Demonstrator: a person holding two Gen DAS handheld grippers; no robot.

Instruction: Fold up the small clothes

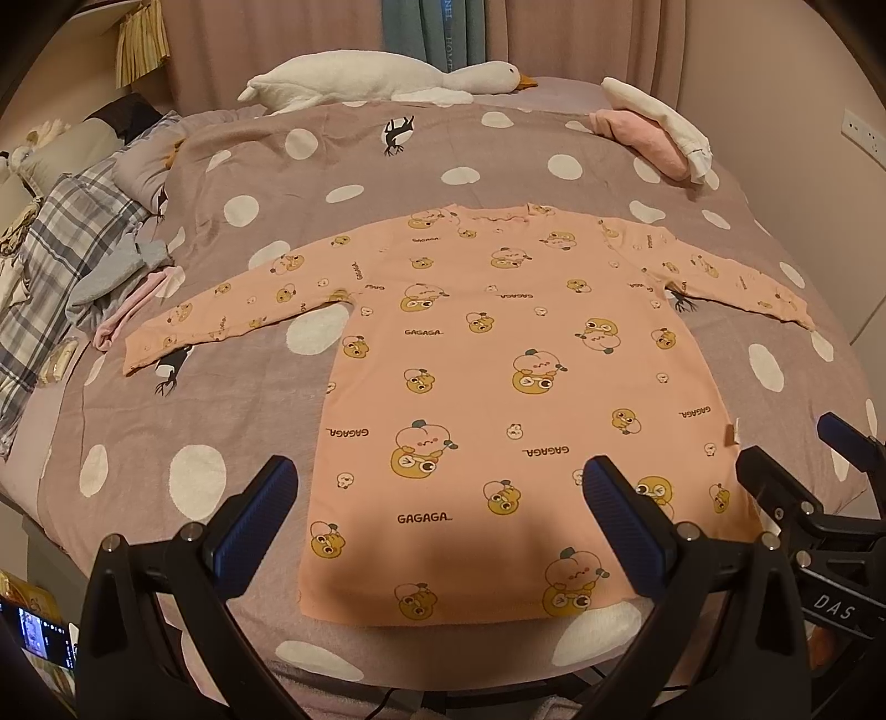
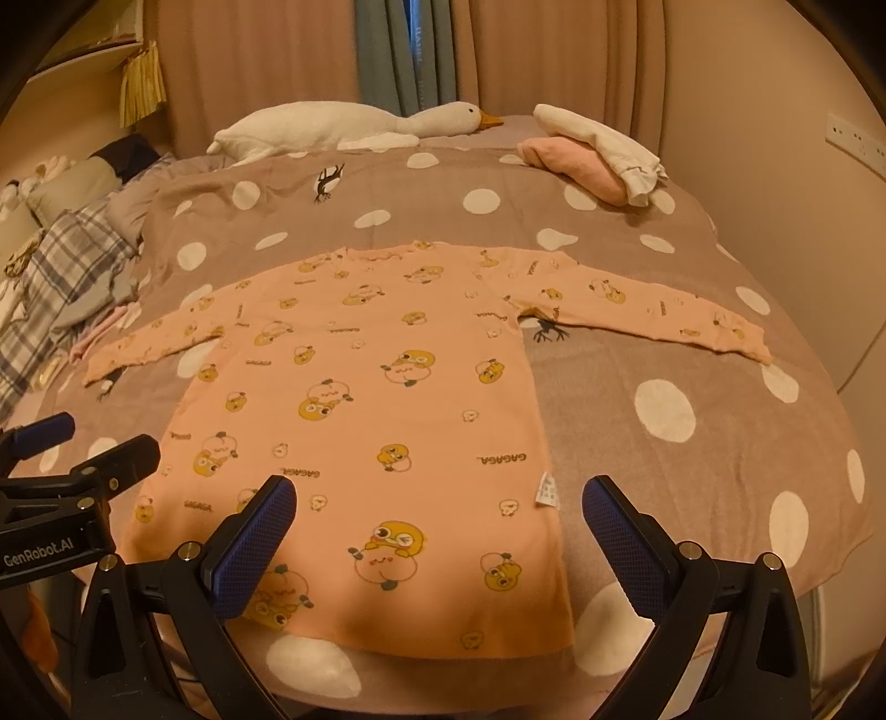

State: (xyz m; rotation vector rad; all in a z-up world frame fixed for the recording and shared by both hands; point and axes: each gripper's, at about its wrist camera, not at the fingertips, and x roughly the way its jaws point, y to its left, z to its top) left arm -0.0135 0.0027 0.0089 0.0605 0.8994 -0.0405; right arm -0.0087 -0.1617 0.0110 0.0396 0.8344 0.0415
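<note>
Peach shirt (image 1: 498, 354) lies flat and unfolded on the bed (image 1: 221, 432), sleeves spread; left gripper (image 1: 440, 518) and right gripper (image 2: 440, 523) both gape, empty, folding not begun.

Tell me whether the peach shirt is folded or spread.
Spread: the peach shirt lies flat on the bed, both sleeves stretched outward.

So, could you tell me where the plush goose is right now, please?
The plush goose lies along the bed's far edge by the curtains, beyond the pink shirt.
</note>
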